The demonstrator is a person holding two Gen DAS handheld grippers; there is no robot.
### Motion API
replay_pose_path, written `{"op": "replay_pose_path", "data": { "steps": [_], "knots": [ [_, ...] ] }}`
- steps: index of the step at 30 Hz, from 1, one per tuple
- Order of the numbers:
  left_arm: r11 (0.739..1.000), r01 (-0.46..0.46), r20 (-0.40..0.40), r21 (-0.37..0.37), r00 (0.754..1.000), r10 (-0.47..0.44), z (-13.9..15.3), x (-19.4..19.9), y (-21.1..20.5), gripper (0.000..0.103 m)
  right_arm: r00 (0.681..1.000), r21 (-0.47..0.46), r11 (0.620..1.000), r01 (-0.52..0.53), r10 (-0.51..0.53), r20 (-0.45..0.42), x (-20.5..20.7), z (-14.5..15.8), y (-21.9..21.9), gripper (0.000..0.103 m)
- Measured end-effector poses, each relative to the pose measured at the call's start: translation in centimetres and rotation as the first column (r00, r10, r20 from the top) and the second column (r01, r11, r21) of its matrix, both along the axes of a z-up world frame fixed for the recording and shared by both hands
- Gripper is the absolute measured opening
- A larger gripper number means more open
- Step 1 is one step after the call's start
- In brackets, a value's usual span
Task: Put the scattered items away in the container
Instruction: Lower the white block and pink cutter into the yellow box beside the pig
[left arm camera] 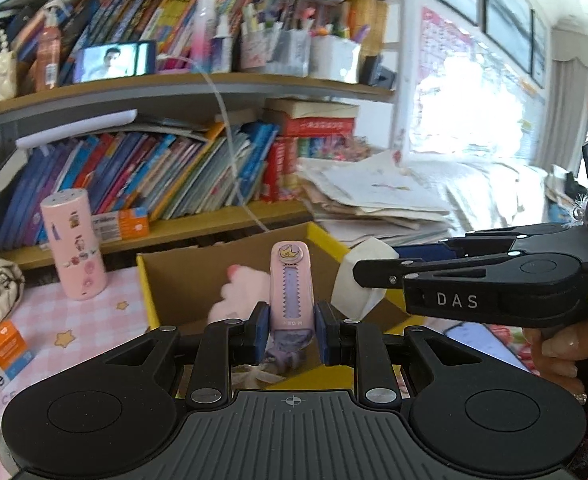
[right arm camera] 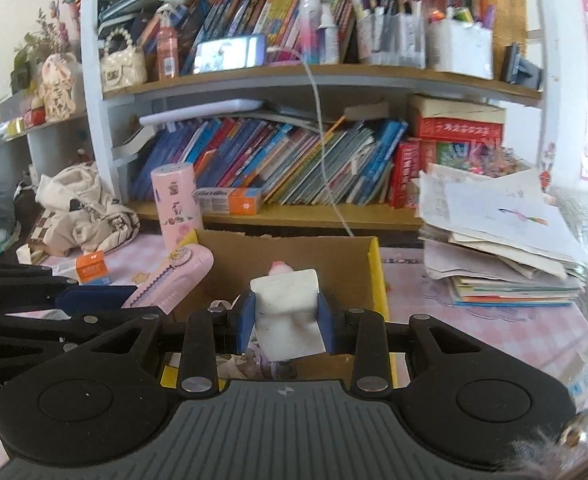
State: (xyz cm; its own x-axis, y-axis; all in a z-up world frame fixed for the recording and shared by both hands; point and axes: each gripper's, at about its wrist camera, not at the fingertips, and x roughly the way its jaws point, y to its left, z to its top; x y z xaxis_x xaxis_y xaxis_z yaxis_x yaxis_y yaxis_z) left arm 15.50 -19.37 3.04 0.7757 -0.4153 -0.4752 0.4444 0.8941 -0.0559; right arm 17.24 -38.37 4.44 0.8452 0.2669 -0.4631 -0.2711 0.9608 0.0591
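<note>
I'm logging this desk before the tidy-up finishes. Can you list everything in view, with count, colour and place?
cardboard box: one, brown with yellow rim, centre of desk
pink gadget: one, pink, clamped over the box
white packet: one, white, clamped over the box
pink cylinder: one, pink with stickers, left of box
orange carton: one, orange and white, on the checked cloth
paper stack: one, white, right of box
books: many, mixed colours, on shelves
left gripper: black, shut
right gripper: black, shut

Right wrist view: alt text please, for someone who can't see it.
The right gripper is shut on a white packet above an open cardboard box. At left, the left gripper holds a pink case; bookshelves stand behind.
</note>
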Motion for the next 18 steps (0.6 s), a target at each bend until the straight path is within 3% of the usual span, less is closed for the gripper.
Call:
{"op": "replay_pose_path", "data": {
  "steps": [6,11,18],
  "knots": [
    [0.998,-0.06,-0.04,0.025,0.997,0.061,-0.7,2.0,-0.1,0.023,0.998,0.001,0.999,-0.05,0.05,-0.042,2.8,-1.2,0.2,0.031],
    [0.994,-0.099,-0.12,0.045,0.987,0.104,-2.2,4.0,-0.1,0.023,0.992,-0.014,0.997,-0.074,0.072,-0.101,5.1,-2.6,0.4,0.031],
    [0.99,-0.105,-0.201,0.092,0.972,0.121,-4.1,5.8,-0.7,0.023,0.974,-0.032,0.994,-0.103,0.095,-0.204,7.6,-5.0,0.7,0.031]
  ]
}}
